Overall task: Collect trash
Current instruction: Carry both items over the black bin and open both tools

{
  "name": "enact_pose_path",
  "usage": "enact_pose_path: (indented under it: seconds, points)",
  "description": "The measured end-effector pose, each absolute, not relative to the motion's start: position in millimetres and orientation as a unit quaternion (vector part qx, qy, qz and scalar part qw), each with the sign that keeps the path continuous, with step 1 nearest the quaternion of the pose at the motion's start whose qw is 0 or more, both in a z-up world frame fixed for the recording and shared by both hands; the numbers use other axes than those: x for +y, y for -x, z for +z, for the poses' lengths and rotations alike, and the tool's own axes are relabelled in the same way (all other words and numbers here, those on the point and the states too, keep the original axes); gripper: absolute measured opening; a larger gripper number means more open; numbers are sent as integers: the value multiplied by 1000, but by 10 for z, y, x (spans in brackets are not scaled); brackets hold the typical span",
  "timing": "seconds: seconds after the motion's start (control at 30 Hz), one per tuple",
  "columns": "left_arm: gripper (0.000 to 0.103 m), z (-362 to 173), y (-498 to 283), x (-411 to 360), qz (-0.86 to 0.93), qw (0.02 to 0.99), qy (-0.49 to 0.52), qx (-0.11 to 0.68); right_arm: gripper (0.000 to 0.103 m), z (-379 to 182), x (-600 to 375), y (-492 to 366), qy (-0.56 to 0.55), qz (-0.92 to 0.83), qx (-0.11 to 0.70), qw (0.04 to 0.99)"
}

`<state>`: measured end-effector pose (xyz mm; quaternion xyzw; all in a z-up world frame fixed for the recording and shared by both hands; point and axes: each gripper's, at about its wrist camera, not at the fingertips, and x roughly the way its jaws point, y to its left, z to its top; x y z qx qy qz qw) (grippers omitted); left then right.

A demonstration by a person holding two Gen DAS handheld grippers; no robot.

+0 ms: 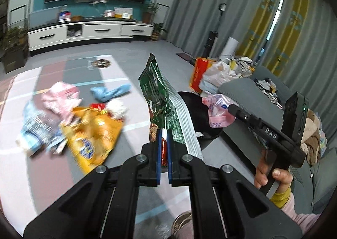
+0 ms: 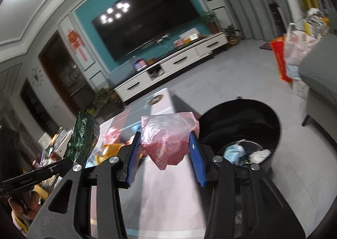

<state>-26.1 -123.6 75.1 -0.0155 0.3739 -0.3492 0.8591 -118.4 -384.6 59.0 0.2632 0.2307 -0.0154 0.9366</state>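
Between the blue pads of the left gripper, in the left wrist view, a green wrapper is pinched at its lower end; the jaws are pressed almost together on it, and the wrapper stands up and away from them, silver inside showing along its right edge. Left of it, on the pink-and-grey mat, lies a blurred heap of trash: a yellow bag, a pink wrapper, a blue scrap, a white wad and a pale blue pack. To the right, the right gripper holds a pink bag in front of the black bin, and a hand grips its handle. A grey sofa stands behind.

Over in the right wrist view, the right gripper has its jaws partly spread, the pads pressing on either side of the crumpled pink bag, which bulges between them. Just right of it, the bin stands on the floor, open, with a pale blue piece and a white piece inside. At left, the left gripper carries the green wrapper upright above the heap on the mat, the yellow bag showing beneath. A TV hangs on the teal wall beyond.
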Motion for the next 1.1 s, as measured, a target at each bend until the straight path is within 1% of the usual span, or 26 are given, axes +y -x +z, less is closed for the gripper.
enact_pose_path:
  seconds: [0.23, 0.4, 0.5, 0.6, 0.63, 0.67, 0.7, 0.73, 0.77, 0.87, 0.9, 0.97, 1.07, 1.1]
  points:
    - [6, 612, -137, -2003, -382, 833, 1, 400, 45, 344, -4249, 1220, -289, -67, 236, 925]
    - [6, 332, -382, -2585, -381, 816, -19, 434, 46, 190, -4421, 1168, -294, -86, 246, 920]
    - [6, 205, -472, -2810, -380, 811, -30, 444, 46, 106, -4512, 1134, -295, -93, 256, 916]
    - [7, 96, -543, -3027, -375, 810, -47, 450, 48, 46, -4581, 1064, -295, -102, 264, 913]
    - [8, 75, -558, -3054, -372, 810, -49, 450, 51, 20, -4606, 1042, -298, -106, 266, 911]
    - [16, 55, -570, -3102, -370, 810, -52, 451, 54, -5, -4631, 1022, -302, -108, 269, 908]
    - [34, 33, -586, -3137, -370, 809, -53, 454, 55, -42, -4664, 1004, -311, -109, 273, 904]
    - [41, 11, -603, -3163, -364, 811, -55, 454, 59, -62, -4684, 994, -316, -110, 275, 901]
    - [55, 1, -610, -3151, -360, 813, -57, 453, 65, -87, -4704, 994, -323, -115, 277, 898]
    - [58, -18, -596, -3094, -362, 813, -57, 453, 67, -119, -4734, 1047, -335, -117, 277, 893]
    - [62, -29, -585, -3040, -360, 814, -59, 453, 68, -118, -4731, 1073, -334, -120, 279, 892]
    - [64, -20, -554, -2930, -356, 815, -60, 452, 68, -108, -4707, 1117, -331, -122, 282, 892]
    - [75, -8, -414, -2659, -352, 819, -56, 449, 68, -99, -4657, 1199, -332, -118, 289, 890]
    - [75, -5, -345, -2539, -354, 820, -54, 447, 68, -97, -4624, 1228, -331, -115, 291, 890]
